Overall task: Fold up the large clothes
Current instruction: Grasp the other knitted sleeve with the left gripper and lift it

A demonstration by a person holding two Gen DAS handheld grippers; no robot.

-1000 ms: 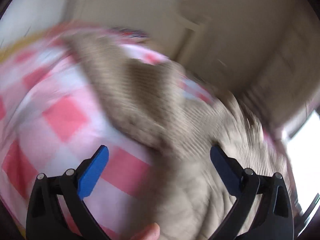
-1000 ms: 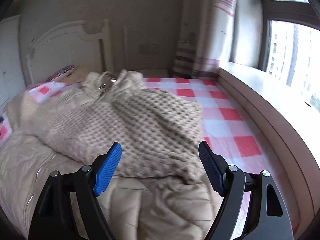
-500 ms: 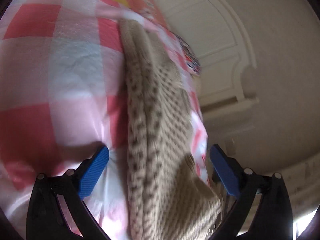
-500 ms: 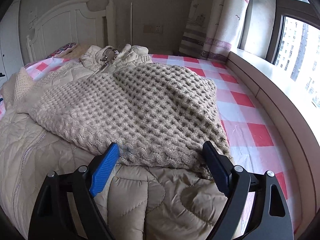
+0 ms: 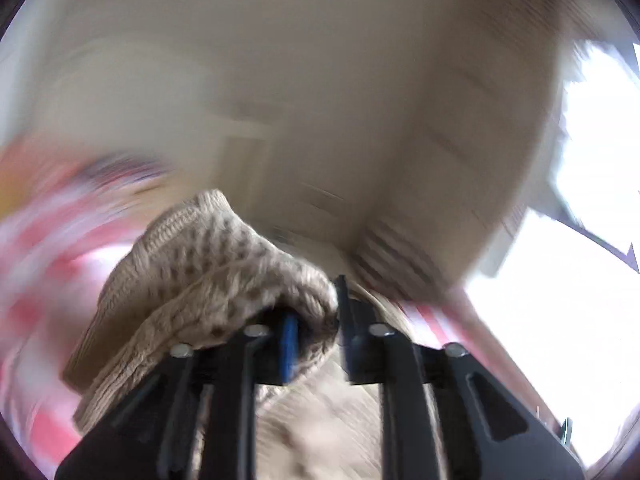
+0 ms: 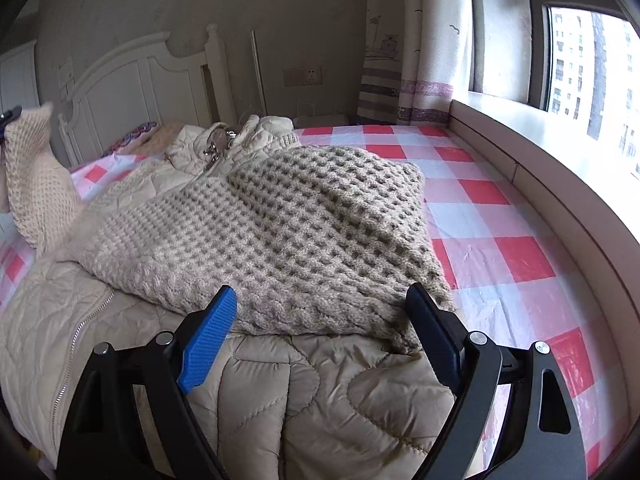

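Observation:
A beige waffle-knit sweater (image 6: 288, 232) lies spread on top of a beige quilted jacket (image 6: 304, 396) on the bed. My left gripper (image 5: 316, 332) is shut on the sweater's sleeve end (image 5: 208, 276) and holds it lifted; the view is blurred by motion. In the right wrist view the raised sleeve (image 6: 36, 176) stands up at the far left with the left gripper's tip (image 6: 8, 116) at its top. My right gripper (image 6: 320, 336) is open and empty, just above the sweater's near hem.
The bed has a red-and-white checked sheet (image 6: 492, 216). A white headboard (image 6: 132, 92) stands at the back, a curtain (image 6: 416, 44) and a window ledge (image 6: 568, 184) run along the right. The jacket's hood (image 6: 228, 144) lies near the headboard.
My left gripper has closed on the sweater's sleeve and lifted it off the bed. My right gripper has moved in closer to the sweater's hem and stays open.

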